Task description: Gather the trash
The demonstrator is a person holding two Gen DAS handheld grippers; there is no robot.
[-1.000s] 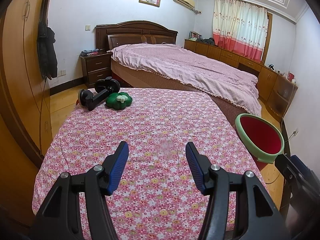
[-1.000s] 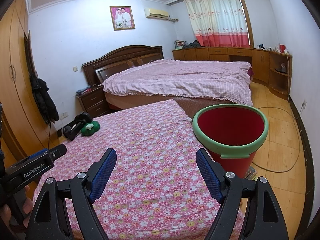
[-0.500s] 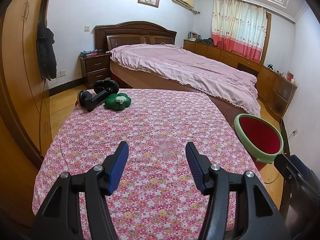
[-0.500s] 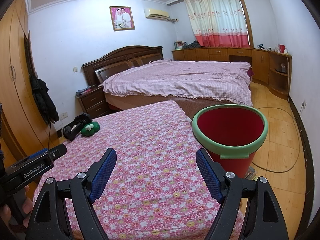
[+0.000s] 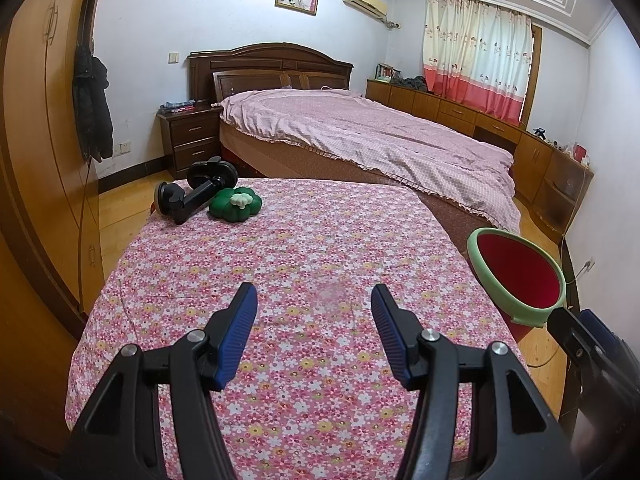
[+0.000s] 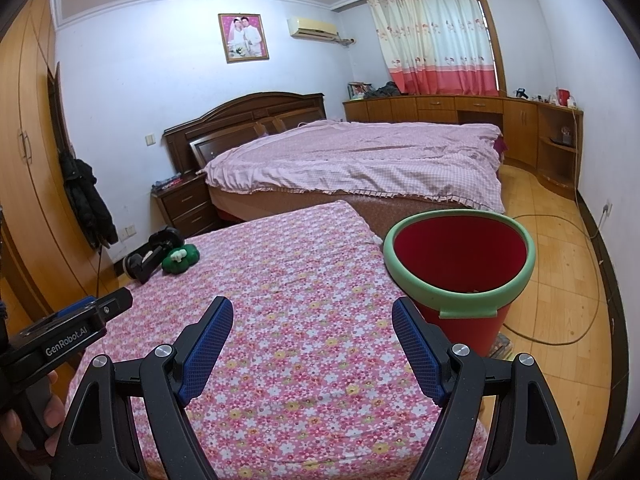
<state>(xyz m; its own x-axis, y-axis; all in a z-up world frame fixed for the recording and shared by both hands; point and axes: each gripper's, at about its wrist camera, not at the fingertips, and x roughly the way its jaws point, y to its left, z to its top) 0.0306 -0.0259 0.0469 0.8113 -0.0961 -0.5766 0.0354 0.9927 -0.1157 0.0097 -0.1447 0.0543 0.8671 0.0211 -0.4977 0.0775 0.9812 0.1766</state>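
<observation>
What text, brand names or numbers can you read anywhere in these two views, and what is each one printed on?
"GenRobot.AI": white lettering on the black body of the left tongs, seen at the left edge of the right wrist view.
Books on the far cabinet: covers too small and blurred to read.
Framed wedding photo: no legible text.
Red bin and wall air conditioner: no readable markings.
</observation>
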